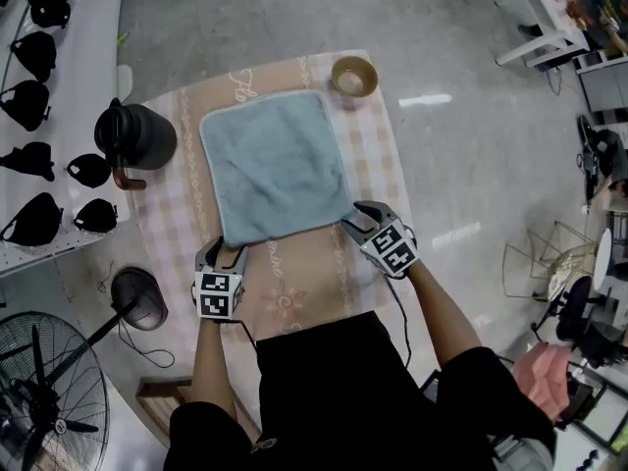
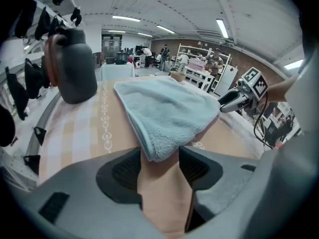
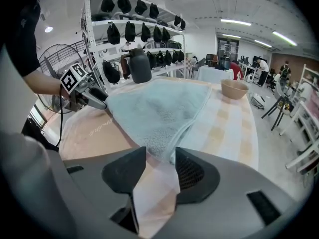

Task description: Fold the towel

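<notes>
A light blue towel (image 1: pixel 275 170) lies flat and spread on the checked tablecloth (image 1: pixel 294 297). My left gripper (image 1: pixel 233 254) is at the towel's near left corner. In the left gripper view that corner (image 2: pixel 162 133) reaches between the jaws of the left gripper (image 2: pixel 159 166), which stand apart around it. My right gripper (image 1: pixel 355 222) is at the near right corner. In the right gripper view the corner (image 3: pixel 159 133) lies between the spread jaws of the right gripper (image 3: pixel 160 168), still resting on the cloth.
A dark jug (image 1: pixel 137 137) stands left of the towel and a tan bowl (image 1: pixel 354 77) at its far right corner. A shelf of black items (image 1: pixel 39 116) runs along the left. A floor fan (image 1: pixel 39 400) stands at the near left.
</notes>
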